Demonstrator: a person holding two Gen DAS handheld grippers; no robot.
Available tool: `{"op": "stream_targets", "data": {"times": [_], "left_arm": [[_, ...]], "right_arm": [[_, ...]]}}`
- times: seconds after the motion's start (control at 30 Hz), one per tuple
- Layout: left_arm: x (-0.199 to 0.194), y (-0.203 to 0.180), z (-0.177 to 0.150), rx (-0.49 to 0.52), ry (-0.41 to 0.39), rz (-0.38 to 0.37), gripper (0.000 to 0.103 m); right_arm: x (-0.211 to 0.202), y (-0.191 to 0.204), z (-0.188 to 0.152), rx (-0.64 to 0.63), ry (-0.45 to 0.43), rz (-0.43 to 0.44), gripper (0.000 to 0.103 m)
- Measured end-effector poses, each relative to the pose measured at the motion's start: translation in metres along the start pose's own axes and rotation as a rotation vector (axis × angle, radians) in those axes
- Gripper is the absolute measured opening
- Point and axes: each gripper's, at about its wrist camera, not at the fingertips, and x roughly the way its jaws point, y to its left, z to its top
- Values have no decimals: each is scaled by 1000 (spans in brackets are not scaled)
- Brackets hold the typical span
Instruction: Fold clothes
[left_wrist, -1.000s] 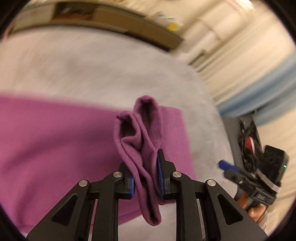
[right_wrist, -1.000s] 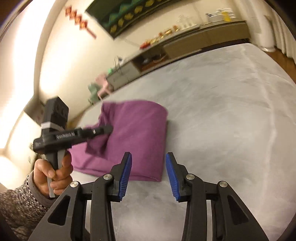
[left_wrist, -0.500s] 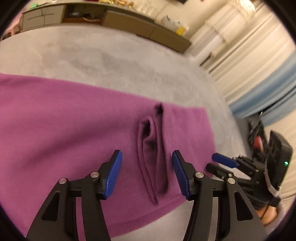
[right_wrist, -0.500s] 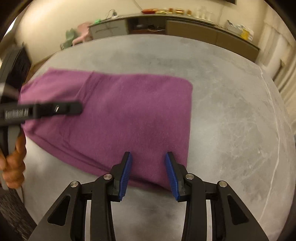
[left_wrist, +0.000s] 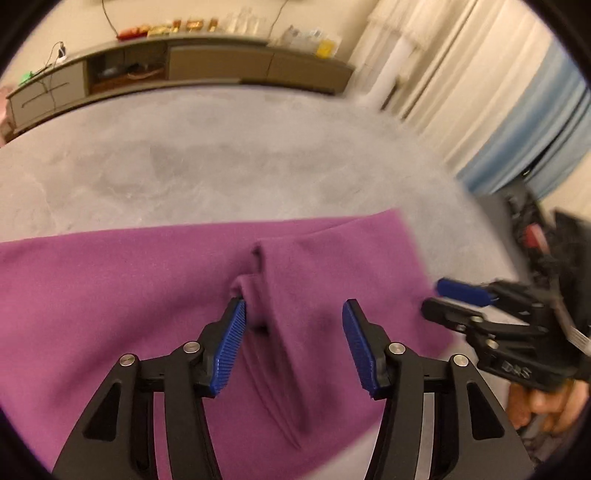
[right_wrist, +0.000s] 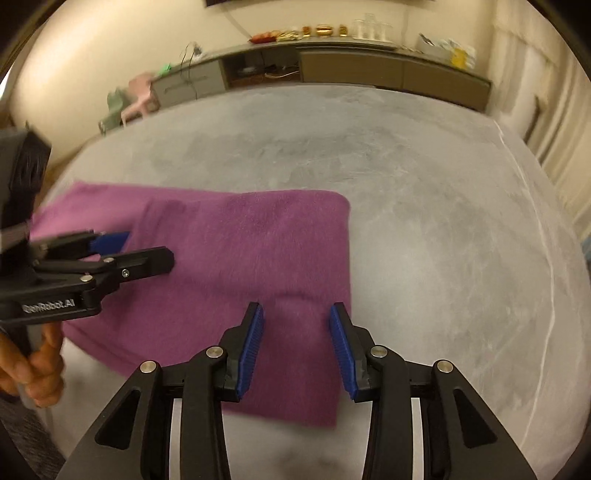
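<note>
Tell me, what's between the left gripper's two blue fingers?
A bunched-up ridge of the purple cloth lies between the open left gripper fingers, seen in the left wrist view.

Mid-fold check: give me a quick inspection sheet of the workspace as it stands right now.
Surface: grey bed cover, smooth.
Job's things: purple garment lies folded; a raised pleat stands between the left pads.
Clutter: nothing seen on the bed.
Grippers: left gripper has just opened, pads off the pleat; right gripper open over the garment's near right corner, gripping nothing.
Cables: a wire hangs at the sideboard, clear of the work.
Surroundings: long sideboard with small items on top, curtains on the right.
</note>
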Motion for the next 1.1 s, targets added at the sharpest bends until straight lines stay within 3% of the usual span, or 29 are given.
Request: {"op": "stream_targets", "data": {"times": [0.1,0.13,0.2,0.3,0.33,0.37,0.4,0.47,0.53,0.57,0.63,0.67,0.77,0.8,0.9,1.0,1.07,1.1], "left_arm": [[-14,2,-10,-24,13,-40,57],[-2,7,-14,-58,72,-30,57],[4,6,-21,-83,80,-24,55],[7,-2,-20,-146,80,-192,50],[9,0,-20,-144,78,-191,50],[11,-2,-20,-117,84,-130,50],[14,0,-22,-102,96,-85,41],[8,7,-21,-99,93,-77,39],[-4,11,-19,-96,100,-32,46],[-15,11,-22,-87,89,-12,51],[-40,10,-13,-72,30,25,54],[-51,8,-4,-63,0,30,60],[-67,-19,36,9,-45,4,72],[-62,-31,46,31,-26,-4,75],[-19,-69,66,131,135,-30,75],[14,-93,56,226,255,2,75],[22,-100,47,262,289,34,75],[30,-101,45,288,285,46,69]], "right_arm": [[-2,-7,10,60,-20,-1,59],[-4,-11,5,95,-10,9,60],[6,-20,6,151,24,26,60],[13,-23,5,184,48,37,60],[11,-23,3,184,46,38,60],[10,-22,2,187,45,42,60],[10,-21,1,192,47,46,60],[28,-19,2,193,65,46,60],[35,-14,0,156,91,42,50],[36,-9,0,139,88,32,38],[39,-3,4,130,73,16,30],[36,-2,6,139,56,25,22],[13,5,8,189,-46,82,18],[5,11,8,197,-81,101,17],[-7,27,5,203,-158,139,16],[-12,44,4,171,-199,163,16],[-13,51,6,139,-204,175,15],[-12,53,7,131,-204,183,15]]}}
